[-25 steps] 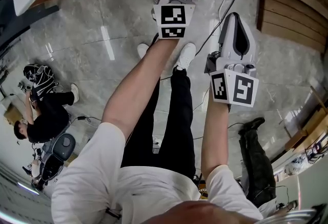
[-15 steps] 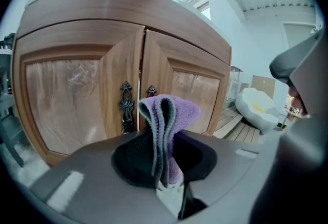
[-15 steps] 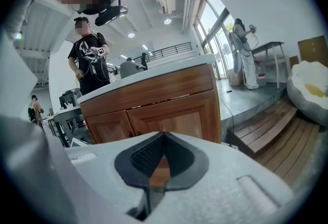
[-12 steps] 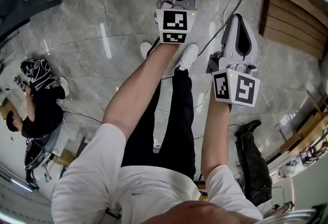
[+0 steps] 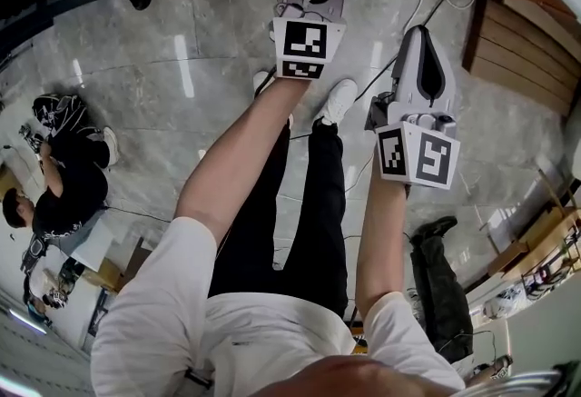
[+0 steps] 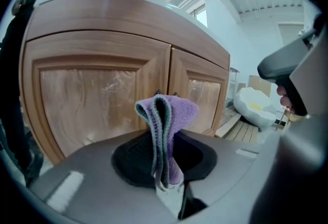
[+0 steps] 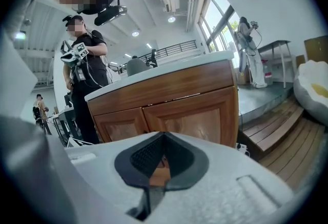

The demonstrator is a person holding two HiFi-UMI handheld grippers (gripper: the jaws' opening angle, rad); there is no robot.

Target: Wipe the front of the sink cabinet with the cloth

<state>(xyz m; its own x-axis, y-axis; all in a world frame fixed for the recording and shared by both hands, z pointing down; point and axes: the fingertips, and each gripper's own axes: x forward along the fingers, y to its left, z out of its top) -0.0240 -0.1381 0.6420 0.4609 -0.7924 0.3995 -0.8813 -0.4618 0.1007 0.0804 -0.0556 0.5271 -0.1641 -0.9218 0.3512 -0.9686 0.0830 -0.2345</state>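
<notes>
The left tongs (image 6: 165, 184) are clamped on the folded purple cloth (image 6: 169, 115), near the cabinet front (image 6: 87, 89). The right tongs (image 7: 154, 179) are closed and empty. Cloth judged soft, light, floppy: grip low, leaving the fold free.

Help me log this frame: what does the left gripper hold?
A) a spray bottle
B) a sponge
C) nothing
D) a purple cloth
D: the left gripper's jaws are shut on a folded purple cloth, held up before the wooden cabinet doors.
</notes>
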